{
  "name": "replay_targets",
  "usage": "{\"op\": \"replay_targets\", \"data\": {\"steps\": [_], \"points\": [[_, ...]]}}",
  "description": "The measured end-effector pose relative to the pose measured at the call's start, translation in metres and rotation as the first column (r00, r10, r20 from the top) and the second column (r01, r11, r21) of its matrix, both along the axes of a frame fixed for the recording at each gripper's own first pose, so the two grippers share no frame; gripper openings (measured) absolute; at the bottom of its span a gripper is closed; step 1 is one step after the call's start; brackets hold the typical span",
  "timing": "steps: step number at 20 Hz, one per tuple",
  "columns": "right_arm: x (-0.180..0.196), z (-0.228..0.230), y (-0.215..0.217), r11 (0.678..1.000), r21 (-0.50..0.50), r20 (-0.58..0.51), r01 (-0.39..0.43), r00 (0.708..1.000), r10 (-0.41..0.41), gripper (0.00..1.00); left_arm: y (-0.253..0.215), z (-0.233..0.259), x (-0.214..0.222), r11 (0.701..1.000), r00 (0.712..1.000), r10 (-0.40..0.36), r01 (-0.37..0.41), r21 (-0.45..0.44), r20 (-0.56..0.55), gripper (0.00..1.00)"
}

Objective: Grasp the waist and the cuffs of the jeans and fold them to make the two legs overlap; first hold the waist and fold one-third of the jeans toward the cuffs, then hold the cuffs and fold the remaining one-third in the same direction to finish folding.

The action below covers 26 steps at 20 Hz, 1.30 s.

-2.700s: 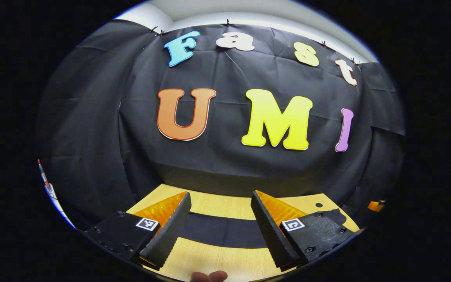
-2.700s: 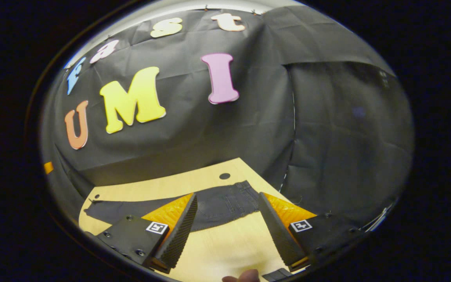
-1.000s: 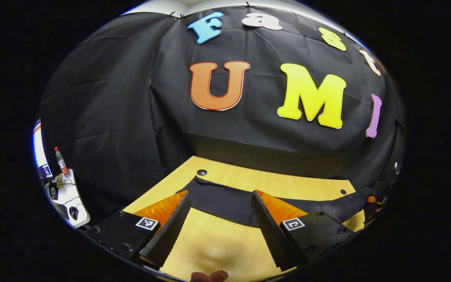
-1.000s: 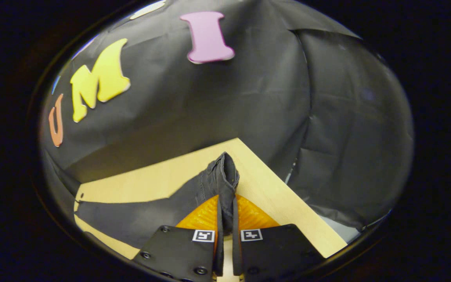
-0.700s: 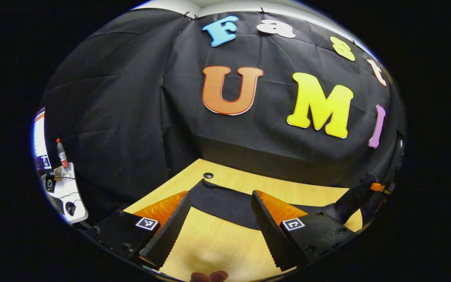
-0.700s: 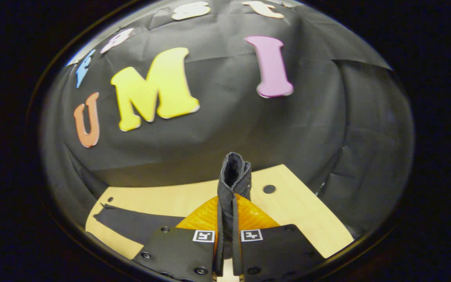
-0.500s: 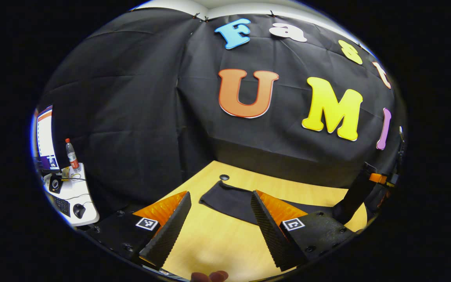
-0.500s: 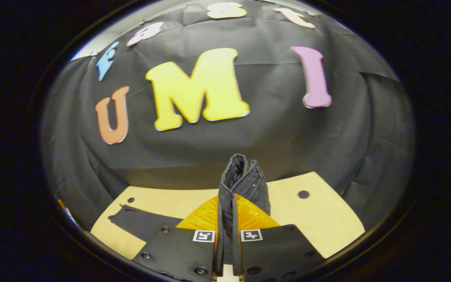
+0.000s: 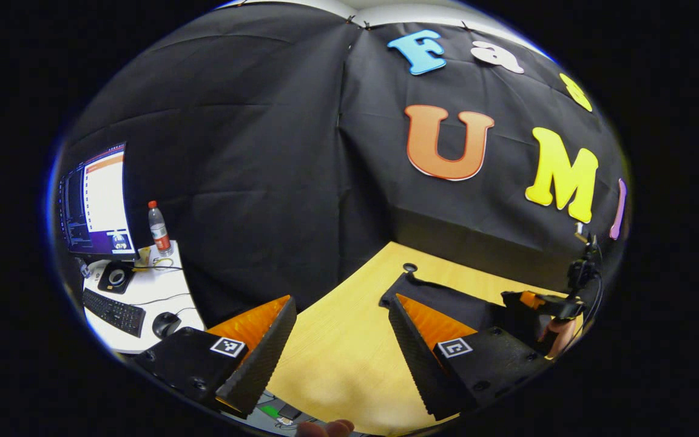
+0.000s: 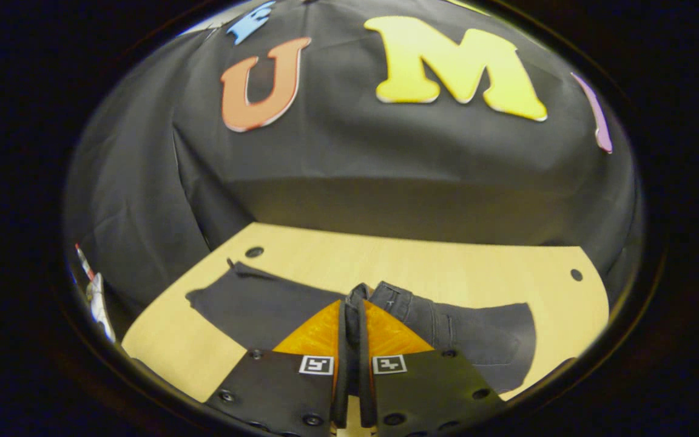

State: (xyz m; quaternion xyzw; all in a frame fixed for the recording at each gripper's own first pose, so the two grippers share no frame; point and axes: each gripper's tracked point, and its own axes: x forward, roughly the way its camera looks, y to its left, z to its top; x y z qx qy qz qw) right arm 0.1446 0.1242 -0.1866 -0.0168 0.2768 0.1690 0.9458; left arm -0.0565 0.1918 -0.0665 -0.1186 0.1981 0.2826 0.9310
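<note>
The table (image 10: 446,267) spreads pale and wooden below me in the right gripper view, and across it lie the jeans (image 10: 252,306), dark, running from about 9 o'clock toward 4 o'clock, with the cuffs (image 10: 237,267) flat at the 10 o'clock end near a small hole in the tabletop. The waist (image 10: 398,297) end is doubled over onto the legs (a rounded fold sits at 4 o'clock). My right gripper (image 10: 349,328) is at 6 o'clock, clamped tight on a strip of waist cloth that stands up between its two fingers. In the left gripper view the table (image 9: 337,346) runs from 6 o'clock up to 3 o'clock, and the jeans (image 9: 446,303) lie at about 4 o'clock, their cuffs (image 9: 404,285) pointing to the table's far corner. My left gripper (image 9: 340,358) hangs over bare wood at 6 o'clock with its fingers spread wide, holding nothing; its right finger (image 9: 413,352) covers part of the cloth. Farther off at 3 to 4 o'clock I see my right gripper (image 9: 537,303) low over the jeans. Off the table at 9 o'clock stand a monitor (image 9: 97,203), a keyboard (image 9: 113,311), a bottle (image 9: 158,229) and a mouse (image 9: 164,325) on a white desk (image 9: 149,285).
</note>
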Motion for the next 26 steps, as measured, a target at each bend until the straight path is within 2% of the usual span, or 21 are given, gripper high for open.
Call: {"op": "replay_targets", "data": {"steps": [4, 7, 9, 10, 12, 14, 16, 18, 20, 21, 22, 24, 26], "points": [[-0.006, -0.056, 0.018, 0.994, -0.104, -0.026, -0.034, 0.999, 0.031, 0.09, 0.010, -0.009, -0.004, 0.999, 1.000, 0.017, -0.017, -0.030, -0.009, 0.99], [-0.016, -0.091, 0.026, 0.987, -0.142, -0.096, -0.081, 0.993, 0.068, 0.09, 0.008, -0.014, 0.006, 0.998, 1.000, 0.003, -0.003, -0.062, 0.001, 0.99], [-0.023, -0.093, 0.032, 0.985, -0.135, -0.101, -0.111, 0.990, 0.098, 0.19, 0.003, -0.015, 0.017, 0.997, 1.000, -0.018, 0.018, -0.076, 0.005, 0.99], [-0.026, -0.084, 0.036, 0.985, -0.123, -0.092, -0.122, 0.990, 0.111, 0.26, 0.001, -0.016, 0.023, 0.996, 0.999, -0.035, 0.036, -0.085, 0.009, 0.99], [-0.033, -0.061, 0.043, 0.987, -0.084, -0.079, -0.135, 0.989, 0.129, 0.58, -0.011, -0.025, 0.041, 0.986, 0.995, -0.090, 0.093, -0.136, 0.033, 0.99], [-0.043, -0.028, 0.033, 0.989, -0.050, -0.055, -0.142, 0.989, 0.139, 0.90, -0.024, -0.041, 0.061, 0.959, 0.990, -0.131, 0.141, -0.245, 0.060, 0.99], [-0.058, 0.016, 0.015, 0.989, -0.023, -0.021, -0.145, 0.989, 0.145, 0.92, -0.036, -0.066, 0.084, 0.905, 0.986, -0.137, 0.163, -0.393, 0.095, 0.99], [-0.072, 0.064, -0.008, 0.989, -0.009, 0.028, -0.148, 0.988, 0.149, 0.92, -0.043, -0.090, 0.113, 0.825, 0.983, -0.111, 0.173, -0.538, 0.147, 0.99], [-0.085, 0.109, -0.032, 0.989, -0.011, 0.080, -0.149, 0.985, 0.150, 0.91, -0.035, -0.113, 0.141, 0.749, 0.982, -0.075, 0.169, -0.641, 0.171, 1.00], [-0.094, 0.129, -0.046, 0.988, -0.024, 0.102, -0.153, 0.983, 0.155, 0.91, -0.033, -0.120, 0.155, 0.700, 0.981, -0.048, 0.167, -0.694, 0.187, 0.99], [-0.102, 0.146, -0.063, 0.987, -0.047, 0.122, -0.151, 0.980, 0.155, 0.94, -0.033, -0.129, 0.171, 0.638, 0.979, -0.017, 0.168, -0.752, 0.204, 0.99], [-0.114, 0.171, -0.092, 0.989, -0.078, 0.155, -0.125, 0.979, 0.136, 0.91, -0.027, -0.156, 0.201, 0.517, 0.981, 0.048, 0.136, -0.845, 0.187, 0.99], [-0.125, 0.181, -0.118, 0.992, -0.097, 0.159, -0.083, 0.982, 0.098, 0.94, -0.029, -0.187, 0.220, 0.428, 0.984, 0.094, 0.095, -0.899, 0.149, 0.98]]}}
